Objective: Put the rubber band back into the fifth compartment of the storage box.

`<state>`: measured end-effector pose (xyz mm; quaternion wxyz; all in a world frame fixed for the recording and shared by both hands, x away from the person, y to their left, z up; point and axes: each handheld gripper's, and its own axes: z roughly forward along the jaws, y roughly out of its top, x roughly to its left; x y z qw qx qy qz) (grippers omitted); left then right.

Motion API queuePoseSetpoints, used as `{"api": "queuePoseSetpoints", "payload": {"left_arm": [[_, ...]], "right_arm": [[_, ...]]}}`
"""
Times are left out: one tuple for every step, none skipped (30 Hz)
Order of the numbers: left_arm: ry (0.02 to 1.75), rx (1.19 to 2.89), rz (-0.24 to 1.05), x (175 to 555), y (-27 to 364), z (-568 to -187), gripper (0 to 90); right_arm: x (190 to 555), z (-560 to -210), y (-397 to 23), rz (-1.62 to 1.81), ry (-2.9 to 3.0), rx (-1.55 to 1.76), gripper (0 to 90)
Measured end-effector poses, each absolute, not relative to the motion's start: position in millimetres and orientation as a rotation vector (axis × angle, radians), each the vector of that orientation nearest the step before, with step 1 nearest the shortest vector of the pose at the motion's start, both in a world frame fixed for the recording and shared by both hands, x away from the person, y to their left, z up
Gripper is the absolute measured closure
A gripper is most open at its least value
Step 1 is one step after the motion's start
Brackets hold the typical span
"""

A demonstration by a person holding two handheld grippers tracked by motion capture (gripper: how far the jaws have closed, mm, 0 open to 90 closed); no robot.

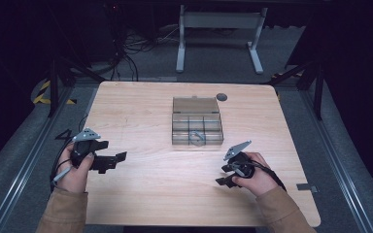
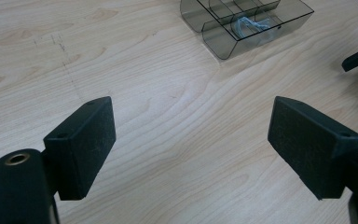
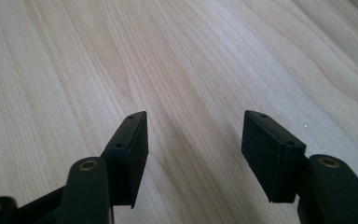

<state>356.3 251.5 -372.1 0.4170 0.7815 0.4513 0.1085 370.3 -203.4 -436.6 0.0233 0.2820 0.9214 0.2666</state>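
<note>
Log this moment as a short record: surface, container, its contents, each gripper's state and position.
surface: light wooden table
container: clear compartment box, lid open, at table centre
contents: a small pale bluish item in a front compartment; too blurred to identify
left gripper: open, holding nothing, near the table's left edge, apart from the box
right gripper: open, holding nothing, near the table's front right
other: dark round disc beyond the box

Wooden bench (image 1: 141,184) at frame centre; smoky compartment box (image 1: 197,121) just above its middle; dark disc (image 1: 221,97) upper right of box
</note>
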Motion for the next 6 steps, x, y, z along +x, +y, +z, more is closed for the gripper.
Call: {"api": "queuePoseSetpoints", "payload": {"left_arm": [[1.133, 1.961, 0.273, 356.3, 251.5, -372.1, 15.9], [1.134, 1.961, 0.273, 356.3, 251.5, -372.1, 15.9], [1.133, 1.962, 0.272, 356.3, 251.6, -372.1, 15.9], [1.134, 1.962, 0.273, 356.4, 251.7, -372.1, 15.9], [1.133, 1.963, 0.273, 356.5, 251.9, -372.1, 15.9], [1.132, 1.968, 0.271, 356.6, 252.2, -372.0, 15.9]], "right_arm": [[370.5, -437.9, -203.4, 0.815, 2.855, 0.868, 41.9], [370.5, -438.6, -203.4, 0.810, 2.853, 0.870, 41.6], [370.5, -438.9, -203.5, 0.808, 2.852, 0.870, 41.2], [370.6, -438.9, -203.8, 0.813, 2.849, 0.874, 40.2], [370.8, -438.7, -204.1, 0.816, 2.843, 0.878, 39.3], [371.0, -438.4, -204.8, 0.821, 2.835, 0.884, 38.3]]}}
